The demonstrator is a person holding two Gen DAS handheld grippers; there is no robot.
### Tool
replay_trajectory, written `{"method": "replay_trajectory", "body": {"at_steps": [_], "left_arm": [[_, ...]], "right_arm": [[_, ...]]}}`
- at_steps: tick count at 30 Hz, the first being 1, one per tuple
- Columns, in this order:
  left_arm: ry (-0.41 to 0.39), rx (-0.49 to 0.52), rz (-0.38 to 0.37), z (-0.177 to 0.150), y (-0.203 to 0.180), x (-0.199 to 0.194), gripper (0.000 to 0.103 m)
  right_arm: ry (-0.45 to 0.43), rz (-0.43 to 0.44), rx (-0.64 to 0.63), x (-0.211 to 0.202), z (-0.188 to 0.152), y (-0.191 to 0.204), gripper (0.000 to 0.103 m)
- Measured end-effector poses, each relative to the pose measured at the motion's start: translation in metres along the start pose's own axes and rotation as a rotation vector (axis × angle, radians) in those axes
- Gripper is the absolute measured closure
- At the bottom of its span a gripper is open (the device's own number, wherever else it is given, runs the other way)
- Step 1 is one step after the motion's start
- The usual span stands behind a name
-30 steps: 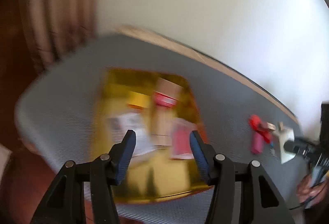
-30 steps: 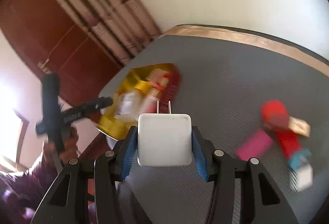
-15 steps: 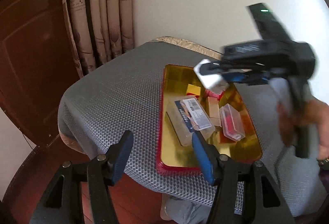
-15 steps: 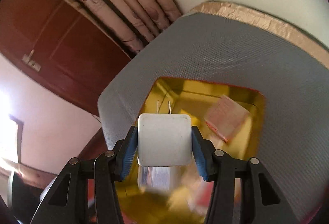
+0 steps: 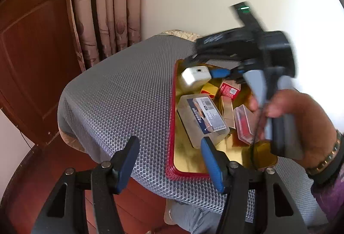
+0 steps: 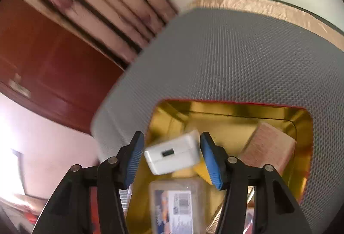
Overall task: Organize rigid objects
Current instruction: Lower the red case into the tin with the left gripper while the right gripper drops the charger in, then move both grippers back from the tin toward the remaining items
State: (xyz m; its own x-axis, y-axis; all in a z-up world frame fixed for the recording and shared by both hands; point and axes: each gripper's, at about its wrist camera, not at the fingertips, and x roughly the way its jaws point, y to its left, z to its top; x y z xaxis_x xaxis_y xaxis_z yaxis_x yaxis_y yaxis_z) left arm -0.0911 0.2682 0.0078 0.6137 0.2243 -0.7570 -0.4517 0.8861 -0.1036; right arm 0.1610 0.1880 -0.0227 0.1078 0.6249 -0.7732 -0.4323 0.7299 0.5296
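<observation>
A white charger block lies tilted in the far corner of the gold tray, free between the spread blue pads of my open right gripper. It also shows in the left wrist view, with the right gripper above the tray. The tray holds a clear labelled case, a red box, a clear red-filled case and a tan box. My left gripper is open and empty at the tray's near edge.
The tray sits on a grey mesh-covered table near its left end. A curtain and a dark wooden door stand beyond the table's edge. A white wall is behind.
My right gripper carried the charger over the tray, opened and let it go; the charger now lies tilted in the tray. The left gripper stays open near the tray.
</observation>
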Motion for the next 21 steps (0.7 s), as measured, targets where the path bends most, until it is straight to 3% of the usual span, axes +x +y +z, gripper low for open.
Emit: {"method": "replay_trajectory", "body": {"at_steps": [3,7,10,12,17,21], "left_arm": [[0.006,0.009,0.004,-0.002,-0.002,0.001,0.042],[-0.014,0.039,0.01,-0.006,-0.01,-0.004,0.042],[-0.042,0.089,0.007,-0.01,-0.023,-0.012,0.042],[-0.062,0.13,-0.025,-0.015,-0.036,-0.019,0.042],[-0.056,0.288,-0.165,-0.031,-0.093,-0.032,0.042],[0.018,0.416,-0.299,-0.04,-0.154,-0.024,0.042]], "right_arm": [[-0.091,0.113,0.021,-0.047,-0.011,-0.008,0.044],[-0.213,0.044,-0.055,-0.144,-0.07,-0.022,0.028],[-0.306,-0.157,-0.091,-0.218,-0.127,-0.051,0.022],[-0.348,-0.318,-0.05,-0.264,-0.171,-0.094,0.015],[-0.325,-0.74,0.073,-0.339,-0.255,-0.193,0.013],[-0.345,-0.82,0.164,-0.37,-0.299,-0.24,0.013]]}}
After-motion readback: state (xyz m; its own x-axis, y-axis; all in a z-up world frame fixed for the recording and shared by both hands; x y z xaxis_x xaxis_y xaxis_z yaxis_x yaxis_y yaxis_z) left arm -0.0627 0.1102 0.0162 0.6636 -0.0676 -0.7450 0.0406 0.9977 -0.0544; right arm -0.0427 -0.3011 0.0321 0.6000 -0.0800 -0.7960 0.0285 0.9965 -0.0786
